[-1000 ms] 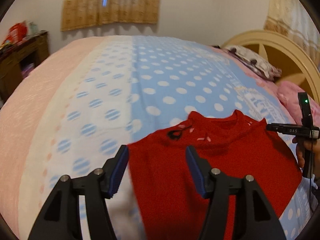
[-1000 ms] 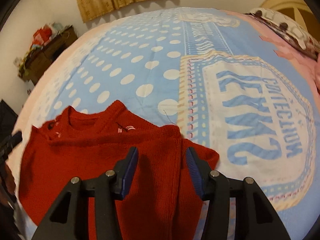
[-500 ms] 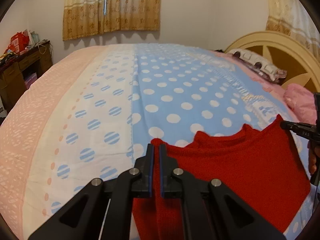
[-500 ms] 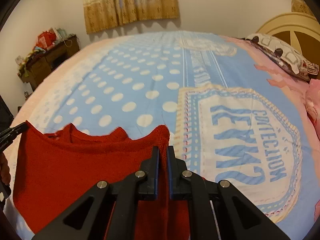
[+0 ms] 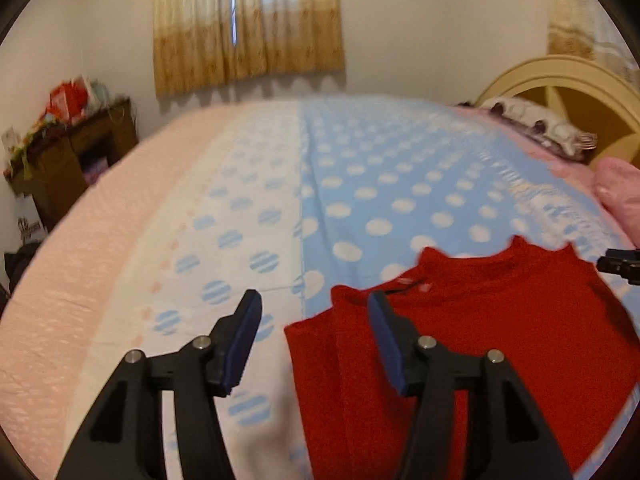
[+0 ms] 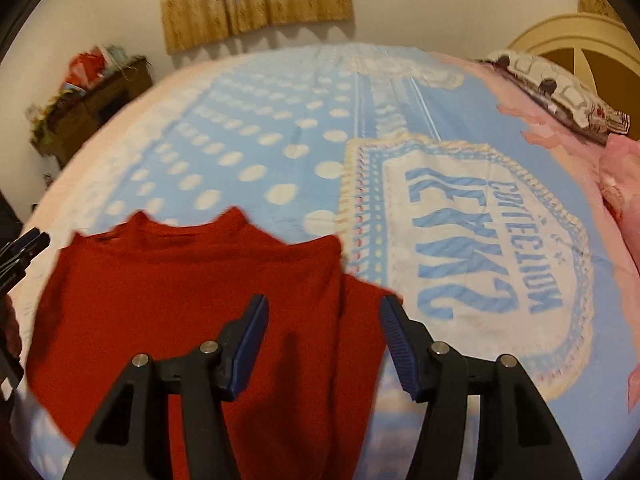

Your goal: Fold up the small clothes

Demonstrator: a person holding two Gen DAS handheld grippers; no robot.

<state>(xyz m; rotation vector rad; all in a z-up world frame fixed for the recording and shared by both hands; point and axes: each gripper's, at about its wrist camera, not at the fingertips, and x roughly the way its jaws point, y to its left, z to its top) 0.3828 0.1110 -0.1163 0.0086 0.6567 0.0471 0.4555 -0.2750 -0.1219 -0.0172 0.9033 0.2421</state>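
- Here's the red sweater [image 5: 500,320] — spread flat on the bed [image 5: 360,184], neckline toward the far wall, resting on the blue polka-dot bedspread.
- Left gripper [image 5: 314,340] hangs over the sweater's left edge, jaws opening; the cloth lies below the gap, the pads are not pressing it, and one jaw sits over bare bedspread.
- From the right wrist view, the sweater [image 6: 180,288] fills the lower left of the picture, its right side doubled over into a narrow flap.
- Right gripper [image 6: 324,344] is above that flap — jaws opening, pads clear of the fabric, nothing pinched.
- The tip of the other gripper peeks in at the frame edge in each view, close to the sweater's far shoulder.
- Beyond the sweater, a big printed label panel [image 6: 480,248] marks the bedspread.
- A patterned pillow [image 5: 536,124] lies by the cream headboard [image 5: 568,76].
- Gold curtains [image 5: 248,24] hang on the far wall, and a cluttered dark wooden cabinet [image 5: 76,160] stands at left.
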